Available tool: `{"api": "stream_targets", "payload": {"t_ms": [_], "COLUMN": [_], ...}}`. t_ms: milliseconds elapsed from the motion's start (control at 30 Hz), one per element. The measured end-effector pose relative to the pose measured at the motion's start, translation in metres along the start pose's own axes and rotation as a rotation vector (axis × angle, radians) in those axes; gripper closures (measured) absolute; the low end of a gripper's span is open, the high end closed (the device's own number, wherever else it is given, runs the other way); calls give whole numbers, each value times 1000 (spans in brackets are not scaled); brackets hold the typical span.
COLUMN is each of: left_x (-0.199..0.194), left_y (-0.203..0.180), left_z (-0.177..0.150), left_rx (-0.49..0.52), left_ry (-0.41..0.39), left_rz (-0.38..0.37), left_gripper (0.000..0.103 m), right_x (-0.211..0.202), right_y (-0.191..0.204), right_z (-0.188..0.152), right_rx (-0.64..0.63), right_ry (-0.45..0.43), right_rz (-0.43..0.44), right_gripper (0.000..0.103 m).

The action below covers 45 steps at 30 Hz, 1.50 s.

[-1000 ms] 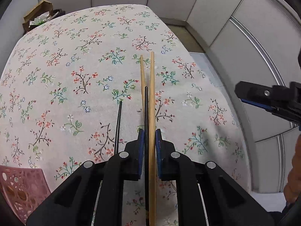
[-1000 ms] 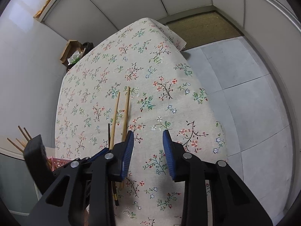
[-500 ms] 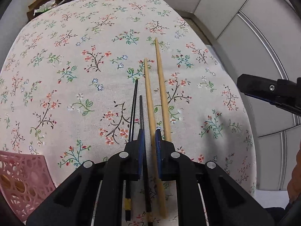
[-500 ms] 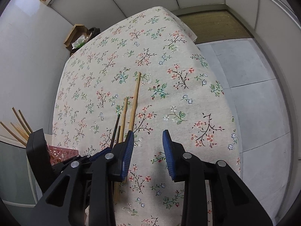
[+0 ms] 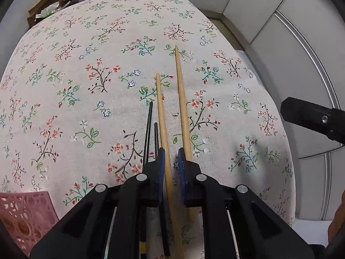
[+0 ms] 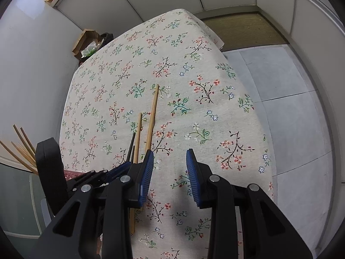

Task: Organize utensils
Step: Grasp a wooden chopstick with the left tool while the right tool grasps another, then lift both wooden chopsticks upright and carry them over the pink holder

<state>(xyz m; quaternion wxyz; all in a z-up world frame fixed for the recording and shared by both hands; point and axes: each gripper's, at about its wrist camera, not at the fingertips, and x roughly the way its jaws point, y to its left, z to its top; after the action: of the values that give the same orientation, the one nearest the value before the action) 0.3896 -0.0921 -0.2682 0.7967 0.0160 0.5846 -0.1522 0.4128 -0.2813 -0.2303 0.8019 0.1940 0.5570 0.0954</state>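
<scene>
Gripping one wooden chopstick (image 5: 167, 168), left gripper (image 5: 171, 161) jaws narrow; right gripper (image 6: 170, 164) jaws apart, empty, above the table (image 6: 226, 112) near edge.

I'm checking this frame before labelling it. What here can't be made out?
- Left wrist view: near ends of the black chopsticks and wooden chopsticks, hidden under the left gripper.
- Left wrist view: pink basket, cut off by the edge.
- Right wrist view: the holder of the upright sticks, behind the left gripper's body.
</scene>
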Motion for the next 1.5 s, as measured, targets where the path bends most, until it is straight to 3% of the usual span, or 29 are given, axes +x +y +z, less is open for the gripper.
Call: {"api": "stream_targets", "payload": {"t_ms": [133, 267, 667, 867, 900, 933, 967, 1033, 1167, 1367, 1500], "left_x": [12, 5, -121, -178, -185, -191, -197, -208, -221, -237, -249], "left_y": [-2, -3, -17, -13, -12, -10, -8, 3, 28, 59, 77], "left_z": [8, 8, -36, -56, -60, -63, -66, -67, -67, -72, -79], "left_rx": [11, -13, 29, 60, 67, 71, 70, 53, 24, -41, -76], "left_ry": [11, -12, -292, -455, -477, -498, -513, -551, -607, -670, -732], "left_rz": [17, 28, -124, -207, -211, -209, -213, -229, -214, -198, -170], "left_gripper": [91, 97, 97, 97, 97, 97, 97, 97, 97, 97, 97], "right_x": [6, 16, 84, 113, 114, 117, 117, 109, 56, 8, -30], "right_y": [-2, -3, 28, 53, 55, 58, 59, 59, 74, 78, 85], "right_z": [1, 4, 20, 28, 29, 29, 28, 28, 35, 30, 22], "right_rx": [8, 25, 7, -24, -33, -45, -45, -35, -75, -72, -52], "right_ry": [15, 36, 112, 79, 70, 69, 75, 70, -63, -184, -303], "right_rz": [1, 8, 43, -17, -33, -65, -73, -61, 5, 43, 128], "right_gripper": [71, 71, 71, 71, 73, 89, 96, 96, 96, 96, 96]}}
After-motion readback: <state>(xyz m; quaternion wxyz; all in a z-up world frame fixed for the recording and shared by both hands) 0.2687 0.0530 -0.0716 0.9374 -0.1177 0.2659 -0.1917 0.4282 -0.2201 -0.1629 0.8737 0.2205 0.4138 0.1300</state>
